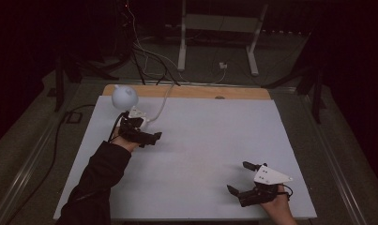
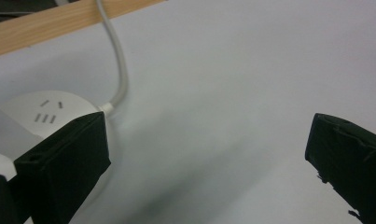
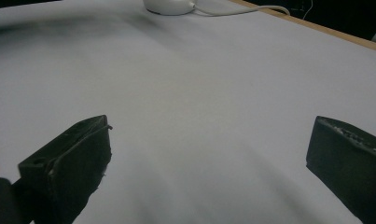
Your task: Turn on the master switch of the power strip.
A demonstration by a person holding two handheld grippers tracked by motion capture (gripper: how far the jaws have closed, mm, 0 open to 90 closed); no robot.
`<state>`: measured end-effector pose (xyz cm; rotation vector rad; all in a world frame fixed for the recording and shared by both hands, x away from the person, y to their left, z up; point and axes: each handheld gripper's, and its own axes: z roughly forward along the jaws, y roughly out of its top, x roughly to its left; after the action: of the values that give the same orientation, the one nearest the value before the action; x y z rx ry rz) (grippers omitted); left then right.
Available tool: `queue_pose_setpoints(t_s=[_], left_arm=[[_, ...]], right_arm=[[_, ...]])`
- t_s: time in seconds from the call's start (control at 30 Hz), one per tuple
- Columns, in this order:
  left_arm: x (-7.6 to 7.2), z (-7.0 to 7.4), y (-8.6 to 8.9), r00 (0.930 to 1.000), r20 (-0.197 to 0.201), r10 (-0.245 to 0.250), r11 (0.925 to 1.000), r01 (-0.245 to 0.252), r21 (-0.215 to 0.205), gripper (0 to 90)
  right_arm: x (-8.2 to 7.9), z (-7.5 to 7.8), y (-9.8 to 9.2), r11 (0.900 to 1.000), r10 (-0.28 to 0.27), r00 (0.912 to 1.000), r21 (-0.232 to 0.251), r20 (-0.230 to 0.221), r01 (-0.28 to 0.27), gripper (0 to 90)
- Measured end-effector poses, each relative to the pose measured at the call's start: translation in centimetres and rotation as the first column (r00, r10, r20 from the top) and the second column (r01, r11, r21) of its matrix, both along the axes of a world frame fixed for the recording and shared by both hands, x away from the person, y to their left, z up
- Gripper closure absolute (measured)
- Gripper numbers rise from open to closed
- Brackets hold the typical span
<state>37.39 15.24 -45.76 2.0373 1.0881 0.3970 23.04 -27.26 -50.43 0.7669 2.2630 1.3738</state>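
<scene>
Left gripper view: socket (image 2: 45, 112) beside left gripper (image 2: 209, 158)

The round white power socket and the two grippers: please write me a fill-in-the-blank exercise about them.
1. The round power socket is ____ in colour.
2. The socket's cable runs over the table's ____ edge strip.
3. The jaws of the left gripper stand ____, with nothing between them.
4. The right gripper sits near the ____ edge of the table in the high view.

Missing words: white; wooden; open; near
</scene>
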Motion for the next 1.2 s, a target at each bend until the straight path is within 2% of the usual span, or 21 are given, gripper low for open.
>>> queue_pose_setpoints(t_s=[0.17,0.23,0.37,0.53,0.73,0.8,0.93,1.0,1.2], left_arm=[[-0.9,0.6,0.2,0.9994,0.000,-0.034,0.9994,0.034,0.009,0.3],[-1.3,0.8,0.3,0.9986,0.000,-0.053,0.9986,0.053,-0.005,0.3],[-2.1,1.0,0.6,0.9980,0.006,-0.063,0.9979,0.063,0.013,0.3],[-3.4,1.4,1.1,0.9962,0.017,-0.085,0.9963,0.085,-0.006,0.3],[-5.0,1.9,1.5,0.9935,0.036,-0.108,0.9941,0.108,-0.003,0.3],[-5.6,2.0,1.5,0.9924,0.052,-0.112,0.9937,0.111,0.018,0.3],[-6.7,2.0,1.7,0.9900,0.065,-0.125,0.9918,0.123,0.034,0.3],[-7.2,1.8,1.9,0.9889,0.065,-0.134,0.9910,0.133,0.018,0.3],[-8.6,1.2,2.4,0.9862,0.076,-0.147,0.9889,0.145,0.030,0.3]], right_arm=[[0.0,0.0,0.0,1.000,0.000,1.0000,0.001,0.000,0.000,0.0],[0.0,0.0,0.0,1.000,0.000,1.0000,0.001,0.000,0.000,0.0],[0.0,0.0,0.1,1.000,0.000,1.0000,0.001,-0.001,0.000,0.0],[0.0,0.0,0.1,1.000,-0.001,1.0000,0.000,0.000,0.001,0.0],[0.0,0.0,0.1,1.000,0.000,1.0000,-0.003,0.000,0.000,0.0],[0.0,0.0,0.1,1.000,0.000,1.0000,-0.001,-0.001,0.000,0.0],[0.0,0.0,0.2,1.000,0.001,1.0000,-0.005,0.002,-0.001,0.0],[-0.1,0.0,0.2,1.000,0.002,1.0000,-0.005,0.003,-0.002,0.0],[-0.1,0.1,0.2,1.000,0.001,1.0000,-0.007,0.004,-0.001,0.0]])
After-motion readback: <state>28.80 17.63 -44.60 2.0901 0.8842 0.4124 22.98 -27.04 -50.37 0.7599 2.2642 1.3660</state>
